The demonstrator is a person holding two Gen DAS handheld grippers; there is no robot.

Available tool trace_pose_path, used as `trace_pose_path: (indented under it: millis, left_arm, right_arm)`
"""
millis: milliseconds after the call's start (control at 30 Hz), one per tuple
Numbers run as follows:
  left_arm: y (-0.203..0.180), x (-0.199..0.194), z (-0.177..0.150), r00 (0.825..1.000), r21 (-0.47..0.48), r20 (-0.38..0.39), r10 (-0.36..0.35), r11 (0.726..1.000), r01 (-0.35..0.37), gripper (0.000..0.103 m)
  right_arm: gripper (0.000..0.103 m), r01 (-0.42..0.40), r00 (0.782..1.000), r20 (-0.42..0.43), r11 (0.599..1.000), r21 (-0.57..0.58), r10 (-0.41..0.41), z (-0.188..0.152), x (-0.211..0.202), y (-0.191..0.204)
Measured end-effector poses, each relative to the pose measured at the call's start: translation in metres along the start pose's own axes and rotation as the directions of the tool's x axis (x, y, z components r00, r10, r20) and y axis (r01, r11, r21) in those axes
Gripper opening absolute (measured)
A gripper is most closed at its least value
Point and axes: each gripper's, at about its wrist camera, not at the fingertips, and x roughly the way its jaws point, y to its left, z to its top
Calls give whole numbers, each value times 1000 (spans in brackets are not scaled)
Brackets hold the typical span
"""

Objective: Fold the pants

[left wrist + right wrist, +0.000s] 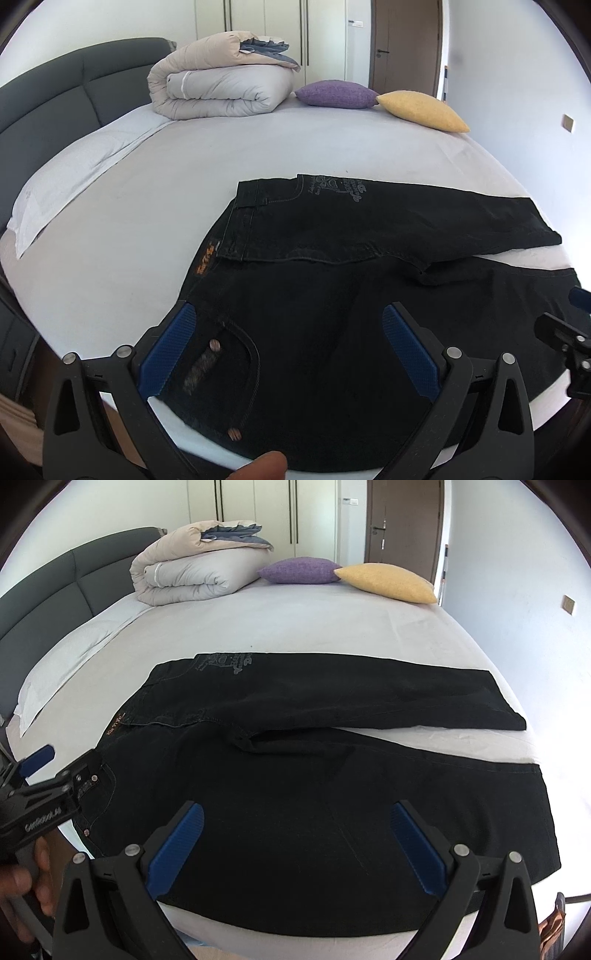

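Observation:
Black jeans (332, 314) lie spread on the white bed (184, 177), waistband to the left, both legs running right. They also show in the right wrist view (295, 775). The far leg lies flat and apart from the near leg. My left gripper (288, 314) is open and empty, just above the near waist and front pocket. My right gripper (295, 808) is open and empty, above the near leg's thigh. The left gripper also shows at the left of the right wrist view (62, 771), by the waistband corner.
A folded duvet (221, 81) sits at the far side of the bed. A purple cushion (334, 94) and a yellow cushion (421, 110) lie beside it. A pillow (74, 177) lies at the left by the grey headboard (55, 96). The near bed edge is just below the jeans.

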Motion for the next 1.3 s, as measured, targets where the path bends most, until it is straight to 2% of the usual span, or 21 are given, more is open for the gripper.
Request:
trace_pose_path:
  millis: [67,133,200,267,367,467,533,633,733,767,900,933,967,1000,1067,1100,1233,1300]
  left_arm:
    - [4,14,10,999,35,-6,-46,998,46,103]
    - [8,38,23,990,62,-61,-131,989,134,103]
    - [10,55,33,984,75,-78,-157,984,163,103]
    - [8,69,42,984,120,-89,-155,979,165,103]
    - [6,105,61,971,172,-178,-160,967,191,103]
    - [14,144,90,976,201,-185,-113,968,150,103]
    - [16,170,117,974,247,-183,-134,953,178,103]
    - [15,212,155,958,349,-223,-179,903,250,103]
    - [11,258,184,934,458,-319,-160,837,300,103]
    - [11,265,186,931,478,-329,-155,823,306,103]
    - [7,307,212,890,522,-416,-189,751,403,102]
    - [4,315,216,886,536,-424,-187,737,412,101]
    - [3,323,219,874,541,-445,-193,720,435,96]
    - [1,335,221,853,540,-484,-195,701,466,91]
    - [-4,352,220,845,562,-509,-166,680,472,90]
    - [-4,362,219,829,557,-535,-162,670,490,90]
    - [-1,386,222,789,515,-582,-198,661,546,89]
    - [-4,395,218,764,503,-613,-199,648,572,75]
  right_arm:
    - [103,-45,999,-2,999,-22,45,8,5,-1]
    - [103,-115,993,4,992,-47,116,20,10,-3]
    - [103,-197,980,13,977,-82,199,33,15,-7]
    - [103,-242,969,23,959,-145,248,46,20,-11]
    - [103,-265,959,26,927,-264,282,62,30,-20]
    - [102,-292,951,-5,893,-342,309,79,49,-34]
    - [92,-330,940,-46,872,-363,337,90,63,-46]
    - [82,-384,922,-99,844,-374,375,104,85,-62]
    - [74,-394,917,-117,823,-409,382,113,101,-71]
    - [73,-402,914,-125,813,-421,387,117,107,-73]
    - [71,-434,898,-156,778,-455,410,130,132,-82]
    - [68,-438,897,-166,768,-467,410,131,137,-82]
    - [65,-443,894,-179,757,-479,410,134,141,-82]
    - [62,-453,890,-198,745,-490,411,137,146,-82]
    - [59,-461,886,-223,727,-509,406,142,153,-84]
    - [57,-462,886,-232,717,-523,402,145,158,-83]
    - [47,-466,883,-259,680,-566,390,160,172,-76]
    - [45,-465,884,-262,667,-582,387,168,177,-72]
